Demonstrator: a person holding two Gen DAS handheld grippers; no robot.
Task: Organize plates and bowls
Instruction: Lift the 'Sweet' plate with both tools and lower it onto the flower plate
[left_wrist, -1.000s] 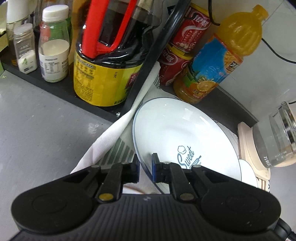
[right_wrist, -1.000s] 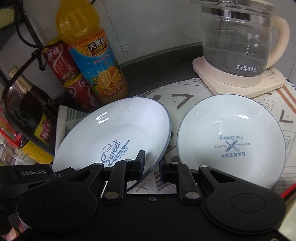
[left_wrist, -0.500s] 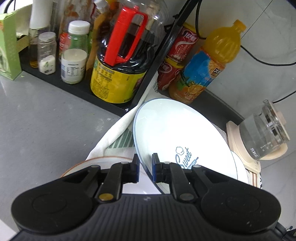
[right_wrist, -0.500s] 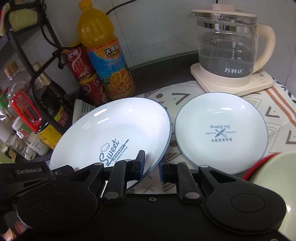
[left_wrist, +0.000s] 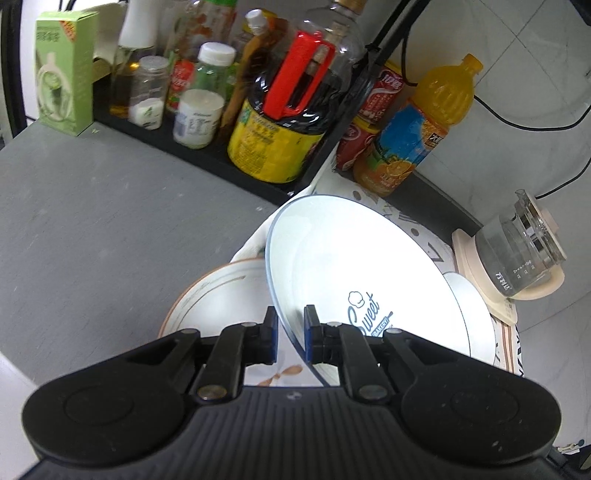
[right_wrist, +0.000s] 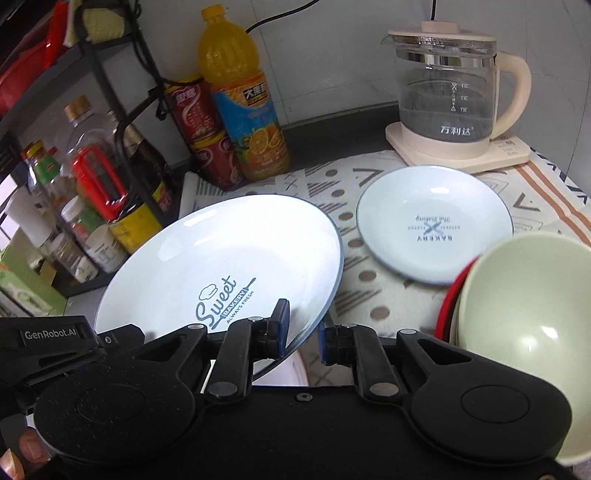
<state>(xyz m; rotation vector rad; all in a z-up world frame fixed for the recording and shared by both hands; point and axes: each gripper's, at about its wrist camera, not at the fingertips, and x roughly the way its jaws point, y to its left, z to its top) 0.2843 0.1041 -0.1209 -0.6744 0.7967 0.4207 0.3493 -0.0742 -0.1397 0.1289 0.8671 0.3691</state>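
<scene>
Grey kitchen surface (left_wrist: 92, 221) ran from a black condiment rack (left_wrist: 184, 155) at the left to a patterned cloth (right_wrist: 369, 295) and a glass kettle (right_wrist: 443, 96) at the right. Over the last second both grippers had drawn back and lifted a little, carrying the large "Sweet" plate (left_wrist: 351, 266) between them. That brought a brown-rimmed plate (left_wrist: 221, 291) into view beneath its left edge, and a green bowl (right_wrist: 524, 317) at the right. The left gripper (left_wrist: 290, 334) had its jaws clamped on the plate's rim; the right gripper (right_wrist: 301, 328) pinched the opposite rim likewise. The small "Bakery" plate (right_wrist: 432, 221) lay untouched on the cloth. The big plate was probably headed for stacking on the brown-rimmed one.
</scene>
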